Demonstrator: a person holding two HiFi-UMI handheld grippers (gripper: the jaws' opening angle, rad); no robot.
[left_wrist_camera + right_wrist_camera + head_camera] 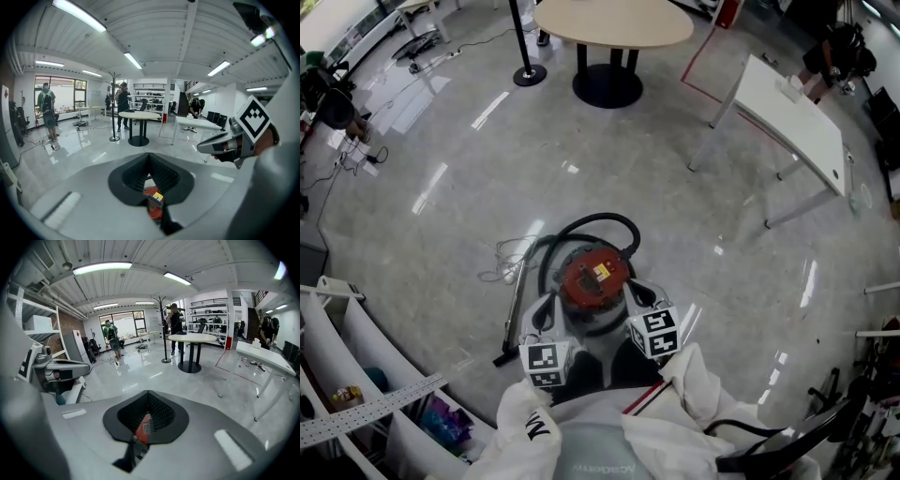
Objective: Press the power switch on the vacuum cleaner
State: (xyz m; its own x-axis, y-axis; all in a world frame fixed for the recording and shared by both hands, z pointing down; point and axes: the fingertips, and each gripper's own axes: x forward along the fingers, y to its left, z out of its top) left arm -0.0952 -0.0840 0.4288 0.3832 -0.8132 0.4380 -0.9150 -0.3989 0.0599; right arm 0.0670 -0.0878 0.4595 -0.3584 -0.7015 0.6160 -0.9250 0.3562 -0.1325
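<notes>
The vacuum cleaner (pixel 593 281) stands on the floor right below me, with a red top, a yellow label (pixel 602 272), a silver drum and a black hose (pixel 592 223) looping behind it. I cannot pick out its power switch. My left gripper (pixel 544 317) hangs at the drum's left side and my right gripper (pixel 637 294) at its right, both just above the top. In the left gripper view the jaws of the left gripper (pixel 150 155) stand shut, and the red top (pixel 154 206) shows through the slit. The right gripper (pixel 148 393) is likewise shut over the red top (pixel 144 427).
The vacuum's wand (pixel 514 314) and a loose white cable (pixel 502 258) lie on the floor to the left. White shelving (pixel 356 375) stands at the near left. A round table (pixel 614 23), a pole stand (pixel 528 73) and a white desk (pixel 792 117) are farther off. People (pixel 123 105) stand far back.
</notes>
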